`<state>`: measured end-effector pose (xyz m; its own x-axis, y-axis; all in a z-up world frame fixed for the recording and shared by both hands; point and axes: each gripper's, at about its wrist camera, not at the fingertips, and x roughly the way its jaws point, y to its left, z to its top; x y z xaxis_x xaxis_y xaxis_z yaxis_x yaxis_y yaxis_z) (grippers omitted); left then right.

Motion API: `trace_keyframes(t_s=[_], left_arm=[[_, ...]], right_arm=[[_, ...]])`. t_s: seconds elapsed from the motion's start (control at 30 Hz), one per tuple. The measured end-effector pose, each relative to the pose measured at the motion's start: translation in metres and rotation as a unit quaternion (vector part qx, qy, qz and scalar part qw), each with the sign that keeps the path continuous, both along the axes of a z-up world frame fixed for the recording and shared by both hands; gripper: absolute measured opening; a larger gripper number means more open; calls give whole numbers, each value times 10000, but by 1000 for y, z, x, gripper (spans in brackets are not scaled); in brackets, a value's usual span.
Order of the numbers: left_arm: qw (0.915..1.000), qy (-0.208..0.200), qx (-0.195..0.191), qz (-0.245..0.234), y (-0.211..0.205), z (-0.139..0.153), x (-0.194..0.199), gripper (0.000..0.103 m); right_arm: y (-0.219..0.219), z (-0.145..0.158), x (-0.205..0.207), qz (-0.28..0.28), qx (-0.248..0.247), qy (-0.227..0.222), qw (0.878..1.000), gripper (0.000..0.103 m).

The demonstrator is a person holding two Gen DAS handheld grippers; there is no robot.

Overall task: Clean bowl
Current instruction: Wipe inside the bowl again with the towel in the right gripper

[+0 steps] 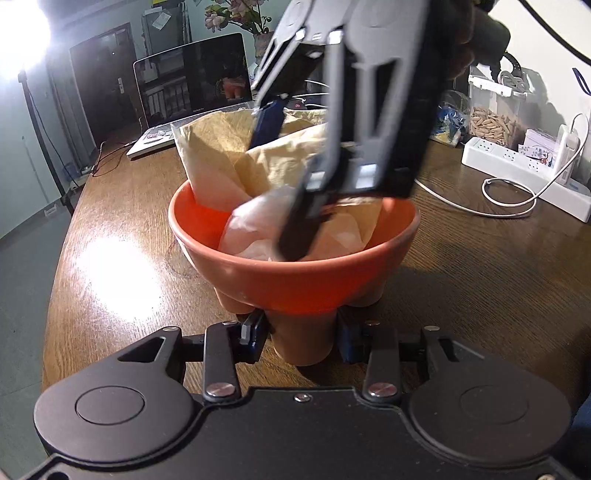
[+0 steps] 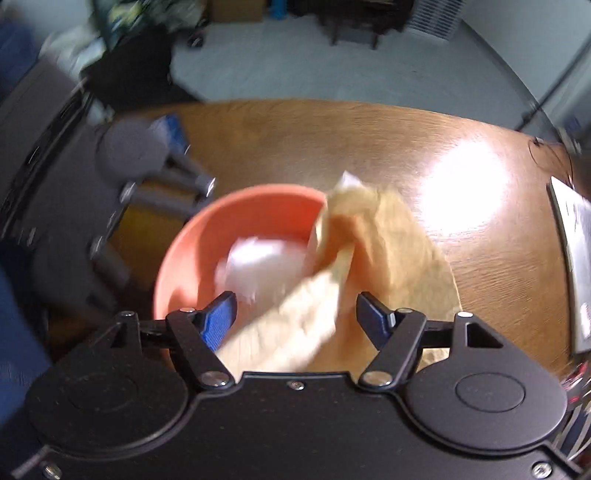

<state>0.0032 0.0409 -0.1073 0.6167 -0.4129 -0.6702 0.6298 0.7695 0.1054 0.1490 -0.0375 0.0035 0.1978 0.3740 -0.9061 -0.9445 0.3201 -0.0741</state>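
Note:
An orange footed bowl (image 1: pixel 295 280) stands on the wooden table (image 1: pixel 122 229). My left gripper (image 1: pixel 301 332) is shut on one of the bowl's feet at its near side. My right gripper (image 1: pixel 284 177) reaches down into the bowl from above, with a tan cloth (image 1: pixel 221 147) between its fingers. In the blurred right wrist view the gripper (image 2: pixel 295 314) holds the tan cloth (image 2: pixel 388 236), which hangs over the bowl's (image 2: pixel 207 240) rim. White crumpled paper (image 2: pixel 262 266) lies inside the bowl. It also shows in the left wrist view (image 1: pixel 255 225).
An open laptop (image 1: pixel 192 88) stands at the back left. A white power strip (image 1: pixel 524 166) with a looped cable, a clear box of wooden pieces (image 1: pixel 491 118) and a vase of flowers (image 1: pixel 240 18) are at the back right. The table edge curves at the left.

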Motion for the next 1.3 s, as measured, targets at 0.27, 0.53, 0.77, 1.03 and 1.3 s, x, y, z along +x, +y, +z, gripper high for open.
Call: trace_keyframes(t_s=[0.27,0.53,0.77,1.03,1.3], left_arm=[[10000,62,-14,47,3,-3,2,38],[10000,5,-11,-18,3,-2,4,38],[10000,2,-61,2,7,0,4,37],[9999,-116,-85,-6,5,6,-1,37],[9997,-179,-77,-115,1,9,0,37]], right_arm=[[1,-30,9,-109,-109,468,9988,73],[-5,-12,-9,315,63,776,9965,10],[-4,19,5,220,498,452,9975,10],[-50,0,20,-467,-47,480,9977,10],[-56,9,-29,-29,-43,997,9950,10]])
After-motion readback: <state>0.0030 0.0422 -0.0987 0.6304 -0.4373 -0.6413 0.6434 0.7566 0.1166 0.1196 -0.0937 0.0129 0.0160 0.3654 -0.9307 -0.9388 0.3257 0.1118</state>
